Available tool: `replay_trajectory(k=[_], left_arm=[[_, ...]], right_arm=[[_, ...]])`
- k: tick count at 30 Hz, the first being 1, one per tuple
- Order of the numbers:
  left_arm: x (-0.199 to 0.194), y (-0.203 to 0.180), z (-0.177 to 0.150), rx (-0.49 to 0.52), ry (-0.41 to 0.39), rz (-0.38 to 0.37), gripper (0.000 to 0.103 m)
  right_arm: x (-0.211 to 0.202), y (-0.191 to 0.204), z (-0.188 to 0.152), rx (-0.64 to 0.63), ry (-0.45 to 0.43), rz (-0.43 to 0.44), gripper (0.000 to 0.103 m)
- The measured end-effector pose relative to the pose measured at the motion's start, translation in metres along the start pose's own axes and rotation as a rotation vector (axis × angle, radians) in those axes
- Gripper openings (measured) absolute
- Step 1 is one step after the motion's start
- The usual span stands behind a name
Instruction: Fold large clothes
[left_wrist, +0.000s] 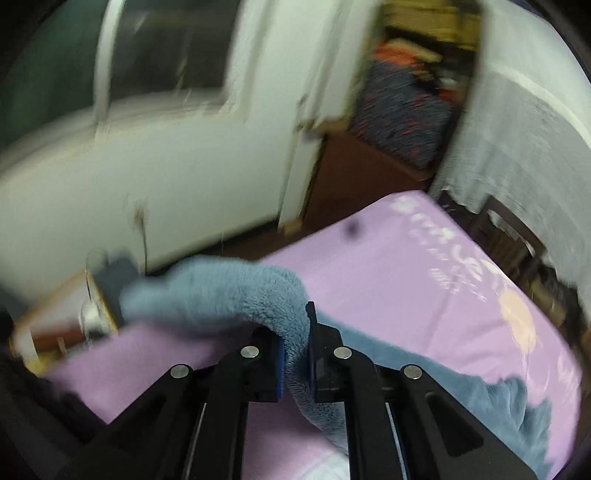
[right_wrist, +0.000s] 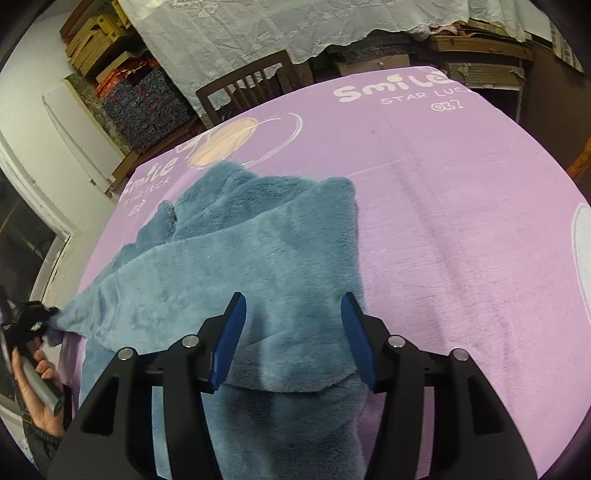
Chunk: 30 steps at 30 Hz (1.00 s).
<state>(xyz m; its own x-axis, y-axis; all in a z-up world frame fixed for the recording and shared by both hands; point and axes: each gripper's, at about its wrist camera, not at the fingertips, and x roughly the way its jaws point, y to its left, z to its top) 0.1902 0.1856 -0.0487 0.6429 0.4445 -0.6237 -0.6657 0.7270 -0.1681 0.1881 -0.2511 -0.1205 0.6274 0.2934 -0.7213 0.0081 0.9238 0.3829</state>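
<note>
A fluffy blue garment (right_wrist: 266, 243) lies spread on a pink sheet (right_wrist: 443, 221) printed with white lettering. My left gripper (left_wrist: 295, 343) is shut on a thick fold of the blue garment (left_wrist: 229, 291), lifting that part off the pink sheet (left_wrist: 388, 280). In the right wrist view the left gripper (right_wrist: 51, 314) shows at the far left edge, pinching the garment's stretched corner, with a hand (right_wrist: 40, 391) on its handle. My right gripper (right_wrist: 293, 325) hovers open over the garment's near part, its blue pads (right_wrist: 229, 339) apart and not pressing the cloth.
A dark wooden chair (right_wrist: 251, 85) stands at the far side under a white lace cloth (right_wrist: 258, 33). Patterned boxes (right_wrist: 147, 103) are stacked at the back left. A white wall and door frame (left_wrist: 184, 147) run along the left.
</note>
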Motion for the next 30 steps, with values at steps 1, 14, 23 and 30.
replay_trajectory(k=[1, 14, 23, 30], left_arm=[[-0.016, -0.018, -0.002, 0.075, -0.052, -0.009, 0.009], [-0.112, -0.206, -0.184, 1.003, -0.247, -0.228, 0.081], [-0.117, -0.138, -0.101, 0.671, -0.182, -0.358, 0.100], [-0.023, -0.097, -0.079, 0.486, 0.071, -0.199, 0.098]], right_arm=[[0.000, -0.002, 0.000, 0.007, -0.002, -0.005, 0.053], [-0.006, -0.025, 0.005, 0.096, -0.011, 0.013, 0.059], [-0.012, -0.022, 0.006, 0.092, -0.029, 0.068, 0.060], [-0.013, -0.008, 0.003, 0.024, -0.049, 0.091, 0.060]])
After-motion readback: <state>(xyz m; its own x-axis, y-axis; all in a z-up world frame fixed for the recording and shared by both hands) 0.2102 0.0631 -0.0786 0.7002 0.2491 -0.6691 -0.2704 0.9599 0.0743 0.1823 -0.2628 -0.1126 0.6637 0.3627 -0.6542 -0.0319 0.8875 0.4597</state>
